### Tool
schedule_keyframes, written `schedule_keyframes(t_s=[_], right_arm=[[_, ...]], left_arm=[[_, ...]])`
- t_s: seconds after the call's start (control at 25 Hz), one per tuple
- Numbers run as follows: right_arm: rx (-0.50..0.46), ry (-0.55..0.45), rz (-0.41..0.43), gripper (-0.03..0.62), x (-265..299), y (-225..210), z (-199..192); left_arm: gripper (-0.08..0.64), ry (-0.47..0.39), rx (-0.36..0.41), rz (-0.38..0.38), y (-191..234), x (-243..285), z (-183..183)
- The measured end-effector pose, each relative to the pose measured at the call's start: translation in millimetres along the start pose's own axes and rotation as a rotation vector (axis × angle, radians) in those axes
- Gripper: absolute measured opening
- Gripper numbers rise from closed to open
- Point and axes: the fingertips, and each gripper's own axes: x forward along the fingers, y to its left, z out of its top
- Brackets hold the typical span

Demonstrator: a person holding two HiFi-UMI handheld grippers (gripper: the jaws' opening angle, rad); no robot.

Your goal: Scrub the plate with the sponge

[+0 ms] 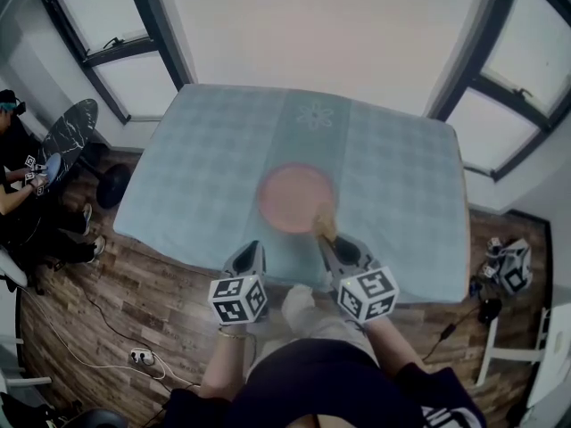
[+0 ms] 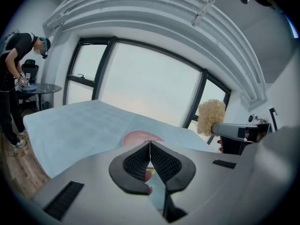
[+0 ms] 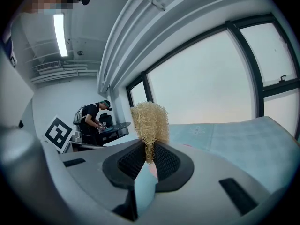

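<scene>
The head view gives me the whole layout. A table (image 1: 428, 266) is draped in a pale blue-green checked cloth (image 1: 205, 150) with a flower motif (image 1: 315, 116) toward the far side. The plate (image 1: 294, 196), round, flat and salmon-pink, lies near the middle. My right gripper (image 1: 323, 237) has the sponge (image 1: 326, 223) at the plate's near-right rim, though I cannot tell from here whether it touches. My left gripper (image 1: 252, 246) hangs beside it at the table's near edge, above the plank floor (image 1: 152, 301).

The right gripper view adds what the head view cannot. The black, ribbed fingers (image 3: 129, 161) are clamped on the lower end of the sponge, a tan, wiry, loosely tangled tuft standing upright above them.

The left gripper view shows its own fingers (image 2: 138, 161) pressed tip to tip with nothing between them. A sliver of the plate shows beyond, and the sponge is off to the right.

Both gripper views also catch a person (image 3: 93, 118) bent over a small round table (image 3: 115, 124) by the windows (image 2: 140, 83).
</scene>
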Motion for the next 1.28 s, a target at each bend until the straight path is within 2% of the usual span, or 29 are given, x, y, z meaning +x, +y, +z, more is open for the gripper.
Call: schedule_keyframes(t_s=[0.2,0.36,0.6,0.68,0.76,0.8,1.08,1.28], right_arm=[[-0.001,0.042,-0.019,0.044,34,-29,5],[0.0,0.068,-0.025,0.044,61,-46,7],[0.013,0.107,-0.019,0.044,99,-65,4],[0.014,0.122,-0.016,0.044,110,-70,2],[0.017,0.137,-0.016,0.044,120,-76,-1],[0.019,0.146,-0.018,0.044,125,-80,-3],[0.027,0.214,-0.038,0.044,151,-103,-18],[0.025,0.252,-0.051,0.044,164,-114,-31]], left_arm=[[0.006,0.032,-0.021,0.018,25,45,10],[0.006,0.056,-0.042,-0.008,40,78,15],[0.015,0.141,-0.044,-0.021,67,128,6],[0.04,0.181,-0.079,-0.045,74,146,0],[0.118,0.225,-0.117,-0.067,81,164,-7],[0.13,0.243,-0.125,-0.066,85,171,-10],[0.126,0.345,-0.165,-0.044,109,219,-26],[0.124,0.382,-0.194,-0.068,116,242,-30]])
